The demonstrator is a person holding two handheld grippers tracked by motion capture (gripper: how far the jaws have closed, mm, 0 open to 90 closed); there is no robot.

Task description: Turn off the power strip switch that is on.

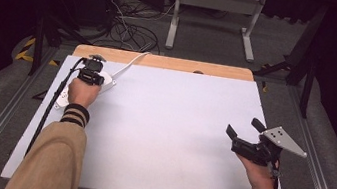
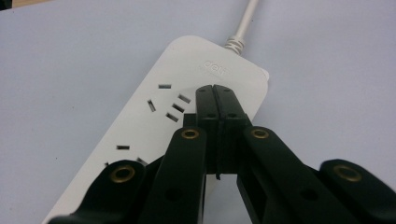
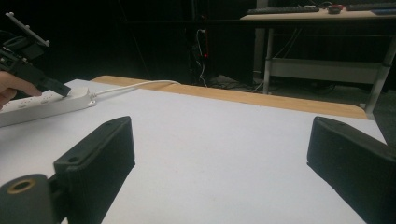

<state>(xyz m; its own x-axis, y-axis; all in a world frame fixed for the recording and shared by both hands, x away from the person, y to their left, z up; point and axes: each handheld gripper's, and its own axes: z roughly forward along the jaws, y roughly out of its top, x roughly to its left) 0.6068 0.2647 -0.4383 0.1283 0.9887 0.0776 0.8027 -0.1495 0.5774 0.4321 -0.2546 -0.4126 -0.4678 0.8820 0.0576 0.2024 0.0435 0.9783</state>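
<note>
A white power strip (image 2: 154,121) lies at the far left of the white board, its white cord (image 2: 245,23) running off toward the back. My left gripper (image 2: 215,91) is shut, with its closed tips resting on the strip's top near the cord end, just past the last socket. In the high view the left gripper (image 1: 91,70) and the hand cover most of the power strip (image 1: 107,84). My right gripper (image 1: 243,127) is held open above the board's right side with nothing between its jaws. The right gripper view shows its own gripper (image 3: 224,158) wide open, and the left gripper (image 3: 63,91) on the power strip (image 3: 42,105) farther off.
The white board (image 1: 174,141) covers a wooden table whose far edge (image 1: 161,62) shows. A black cable (image 1: 51,102) trails from the left gripper off the left edge. Beyond the table are floor cables (image 1: 130,33) and a white desk frame (image 1: 214,10).
</note>
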